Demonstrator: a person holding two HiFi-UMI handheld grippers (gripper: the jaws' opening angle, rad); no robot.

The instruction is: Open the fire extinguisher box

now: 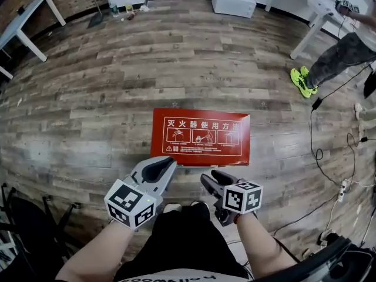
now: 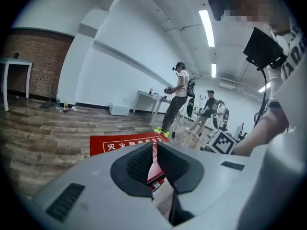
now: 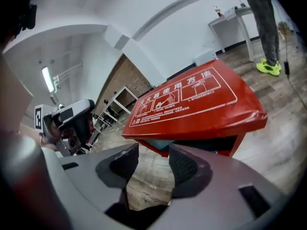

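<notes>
Red and flat-lidded, the rectangular fire extinguisher box (image 1: 201, 137) with white printed instruction panels lies on the grey-brown wooden plank floor (image 1: 88, 98), just ahead of the person's knees. Its lid looks closed. In the right gripper view the lid's near edge juts out over a dark gap along the front.

The right gripper (image 1: 214, 179) hangs just short of that near edge with its jaws spread and nothing between them. The left gripper (image 1: 161, 164) sits beside it, a little to the left. Its ribbed pads are drawn almost together and are empty, with only a sliver of red lid showing through the slit.

The step in hand appears to be reaching for the lid. To do it well, the open right jaws should probably slide in level, one pad under the overhanging lip and one on top. They should close firmly before lifting, and the lift should swing about the far edge. The closed left gripper could press on the box to stop it skidding.

Well off to the right stand a person in camouflage trousers and lime-yellow shoes (image 1: 302, 81) and loose black cables (image 1: 314, 140).
</notes>
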